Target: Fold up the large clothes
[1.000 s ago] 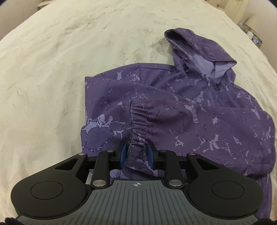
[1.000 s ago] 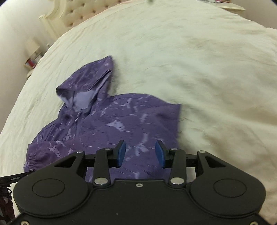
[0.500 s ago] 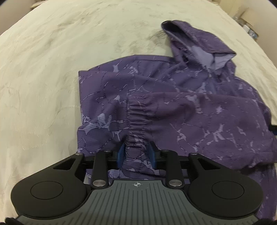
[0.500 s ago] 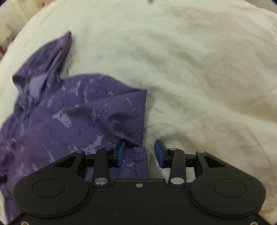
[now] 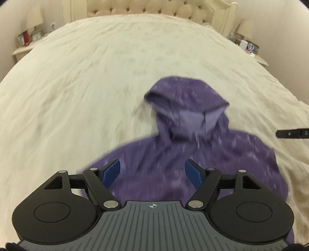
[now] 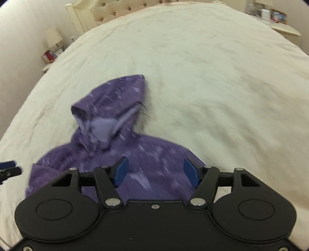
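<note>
A purple patterned hoodie [image 5: 173, 150] lies on a cream bedspread [image 5: 77, 86], hood pointing toward the headboard, sleeves folded in. It also shows in the right wrist view [image 6: 115, 150]. My left gripper [image 5: 152, 171] is open and empty above the hoodie's lower body. My right gripper [image 6: 155, 171] is open and empty above the hoodie's right side. The tip of the right gripper [image 5: 291, 133] shows at the right edge of the left wrist view. The left gripper's tip [image 6: 7, 170] shows at the left edge of the right wrist view. Both views are motion-blurred.
A tufted headboard [image 5: 146, 7] stands at the far end of the bed. Nightstands with lamps and small items flank it, one on the left [image 5: 29, 40] and one on the right [image 5: 249, 46]. Bare bedspread surrounds the hoodie.
My left gripper has let go of the gathered sleeve cuff and opened wide. My right gripper has opened wider. Both have pulled back and up from the hoodie.
</note>
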Demonstrator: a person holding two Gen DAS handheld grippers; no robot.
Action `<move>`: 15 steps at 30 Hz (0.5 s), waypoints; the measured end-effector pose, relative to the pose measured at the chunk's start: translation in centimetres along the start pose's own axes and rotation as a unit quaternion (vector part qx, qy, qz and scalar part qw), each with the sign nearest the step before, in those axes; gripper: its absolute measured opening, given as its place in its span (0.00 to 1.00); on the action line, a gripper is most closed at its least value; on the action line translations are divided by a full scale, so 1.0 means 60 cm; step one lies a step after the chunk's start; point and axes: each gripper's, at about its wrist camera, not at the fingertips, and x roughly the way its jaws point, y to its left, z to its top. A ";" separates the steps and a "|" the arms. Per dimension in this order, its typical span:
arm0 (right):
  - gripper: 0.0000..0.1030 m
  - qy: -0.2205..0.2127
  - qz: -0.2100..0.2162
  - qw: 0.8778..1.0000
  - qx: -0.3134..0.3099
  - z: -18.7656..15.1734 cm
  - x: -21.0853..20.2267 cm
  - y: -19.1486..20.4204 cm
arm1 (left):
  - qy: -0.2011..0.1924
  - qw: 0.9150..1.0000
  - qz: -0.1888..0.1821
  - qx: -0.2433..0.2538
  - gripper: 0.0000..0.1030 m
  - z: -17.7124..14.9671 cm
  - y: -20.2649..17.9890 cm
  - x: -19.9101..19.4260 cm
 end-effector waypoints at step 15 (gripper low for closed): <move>0.65 0.038 0.015 0.997 -0.060 0.106 0.207 0.056 | 0.021 0.992 0.059 0.112 0.69 0.138 -0.030 0.260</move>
